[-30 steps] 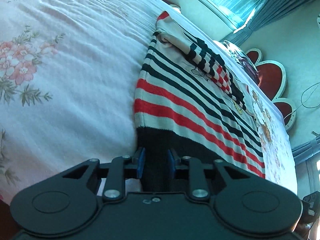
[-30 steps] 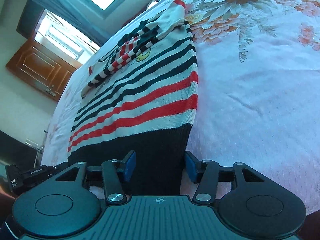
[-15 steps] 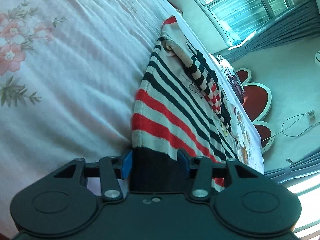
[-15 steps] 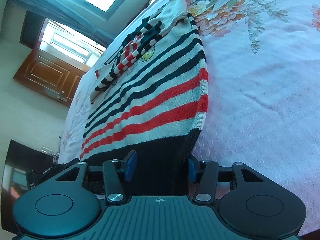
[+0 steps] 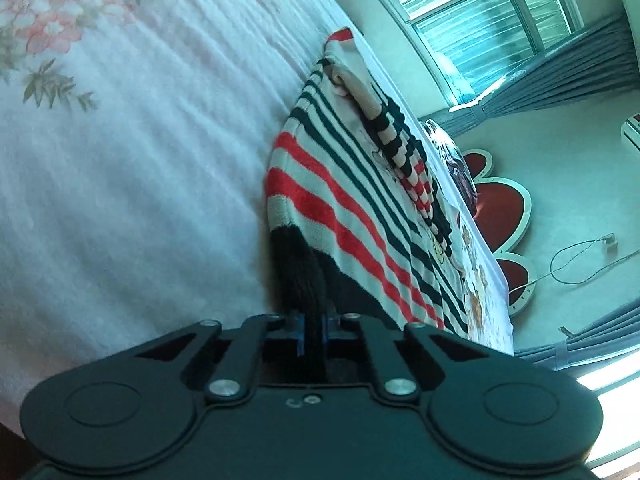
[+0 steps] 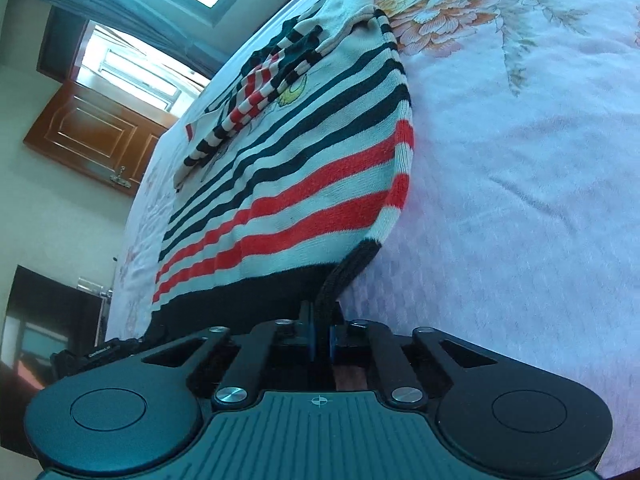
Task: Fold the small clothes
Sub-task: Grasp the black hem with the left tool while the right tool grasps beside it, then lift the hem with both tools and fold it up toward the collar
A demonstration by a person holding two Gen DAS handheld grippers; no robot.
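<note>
A small knit sweater point(image 5: 352, 200) with red, black and cream stripes and a black hem lies on the bed, its sleeves folded across the chest. It also shows in the right wrist view point(image 6: 304, 168). My left gripper point(image 5: 313, 330) is shut on the hem's left corner, which is pinched into a black ridge. My right gripper point(image 6: 321, 338) is shut on the hem's right corner. Both corners are lifted slightly off the bedspread.
The floral bedspread point(image 5: 120, 168) stretches around the sweater, also seen in the right wrist view point(image 6: 520, 160). A red flower-shaped headboard point(image 5: 500, 208), a window with grey curtains point(image 5: 500, 36), a wooden door point(image 6: 96, 132) and dark furniture point(image 6: 48, 320) lie beyond the bed.
Both grippers closed from open onto the black hem corners. The hem has bunched and risen a little from the bed.
</note>
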